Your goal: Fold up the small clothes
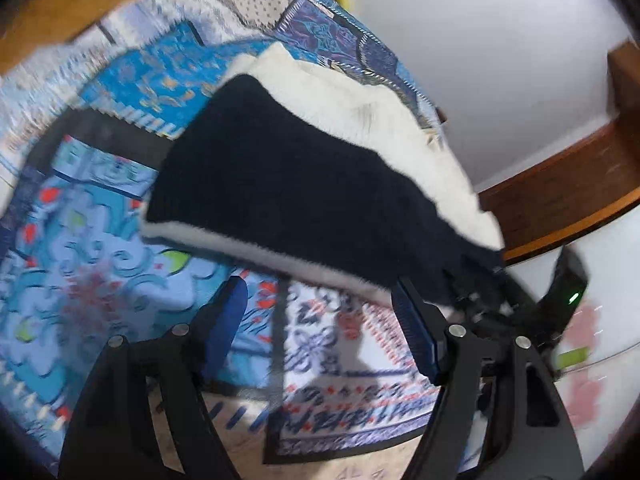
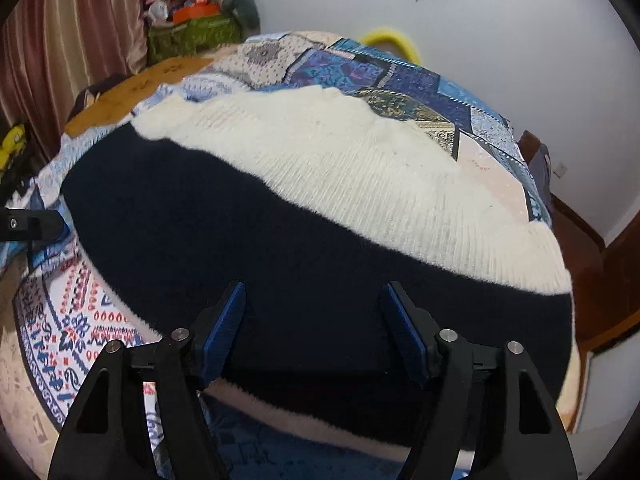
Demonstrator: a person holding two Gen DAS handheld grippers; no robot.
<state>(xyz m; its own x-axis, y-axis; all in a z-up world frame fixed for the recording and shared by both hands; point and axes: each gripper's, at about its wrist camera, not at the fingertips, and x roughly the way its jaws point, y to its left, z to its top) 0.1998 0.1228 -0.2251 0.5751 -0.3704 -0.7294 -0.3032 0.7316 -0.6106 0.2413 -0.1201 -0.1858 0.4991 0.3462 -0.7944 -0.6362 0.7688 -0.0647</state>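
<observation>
A folded knit garment, navy with cream parts (image 2: 320,216), lies on a patterned blue patchwork cloth (image 2: 400,76). In the left wrist view the garment (image 1: 288,184) sits ahead and to the right of my left gripper (image 1: 320,300), which is open and empty over the cloth (image 1: 100,272); the garment's near cream edge lies just past the fingertips. My right gripper (image 2: 312,304) is open, its blue pads (image 2: 226,332) spread directly over the navy part, with nothing between them. The right gripper's body also shows at the right of the left wrist view (image 1: 568,288).
The cloth covers a wooden table (image 2: 152,76). A white wall (image 2: 500,40) and wooden furniture (image 1: 580,184) stand behind. A cluttered green box (image 2: 192,32) and curtain (image 2: 72,32) are at the far left. A yellow ring (image 2: 396,40) peeks over the far edge.
</observation>
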